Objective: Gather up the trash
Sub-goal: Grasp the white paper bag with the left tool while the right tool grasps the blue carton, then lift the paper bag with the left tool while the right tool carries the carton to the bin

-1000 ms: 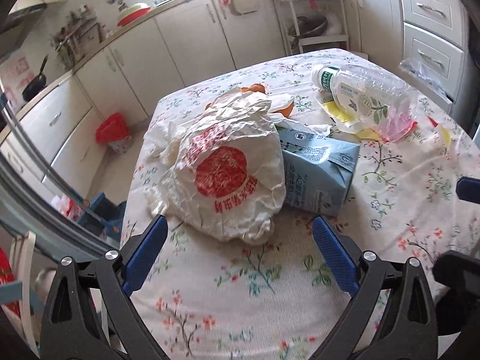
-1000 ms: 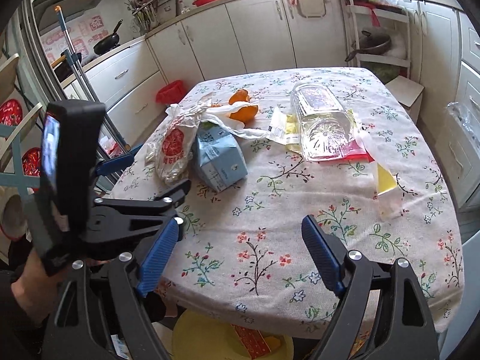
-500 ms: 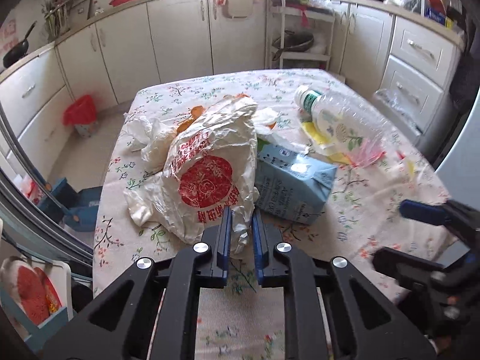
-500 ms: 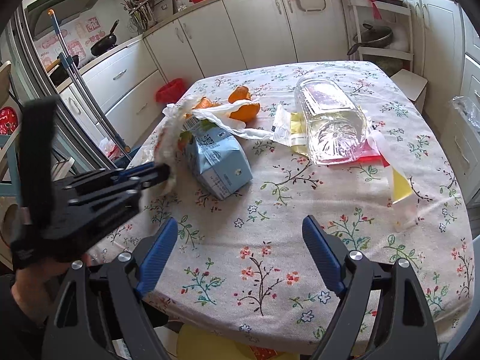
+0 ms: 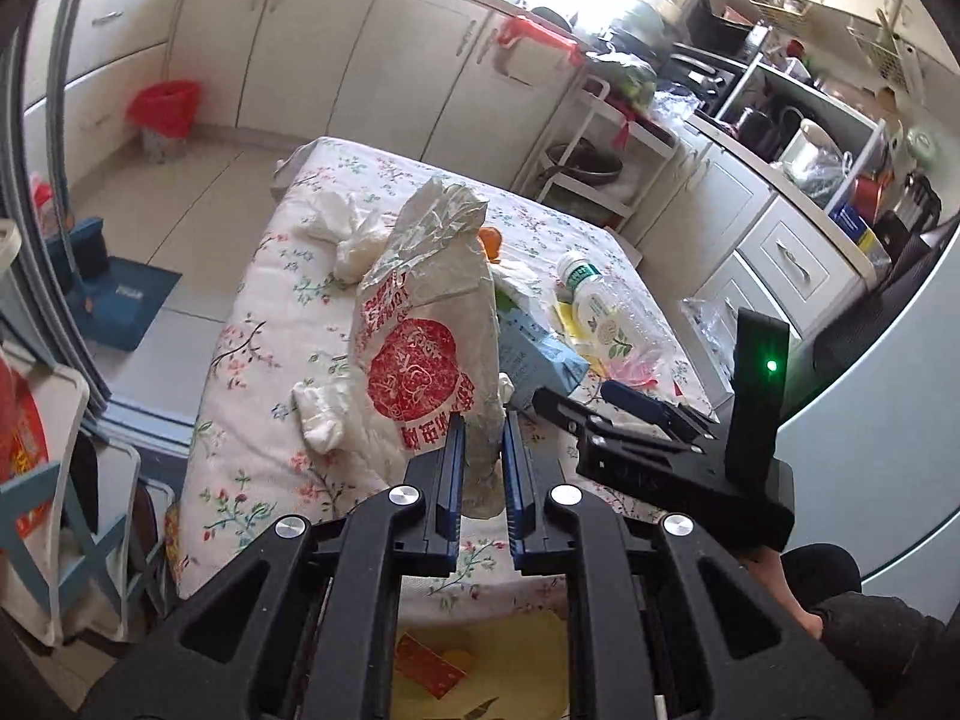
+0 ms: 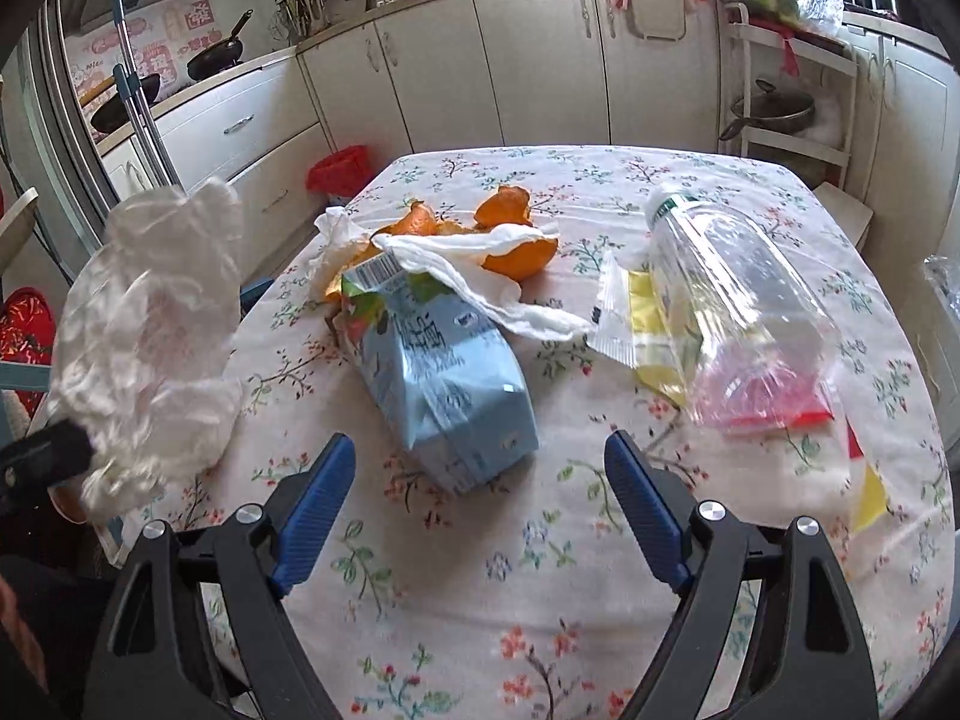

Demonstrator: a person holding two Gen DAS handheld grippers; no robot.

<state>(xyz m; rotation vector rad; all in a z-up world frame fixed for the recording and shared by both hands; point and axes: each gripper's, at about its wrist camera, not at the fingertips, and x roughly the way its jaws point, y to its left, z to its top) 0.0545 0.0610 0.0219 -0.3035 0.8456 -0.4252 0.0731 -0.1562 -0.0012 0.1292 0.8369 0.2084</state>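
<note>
Currently the left gripper (image 5: 483,462) has just clamped the printed plastic bag (image 5: 432,324); right gripper (image 6: 474,510), wide open and empty, next grasps the milk carton (image 6: 444,384).

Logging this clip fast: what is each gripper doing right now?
Left gripper: shut on the white plastic bag, lifted off the table.
Right gripper: open, holding nothing, in front of the blue carton.

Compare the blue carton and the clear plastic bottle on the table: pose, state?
The blue carton is opaque, boxy and dented; the clear plastic bottle is transparent and rounded. The carton is partly draped by white tissue; the bottle lies across snack wrappers. Both lie on their sides, ungripped.
</note>
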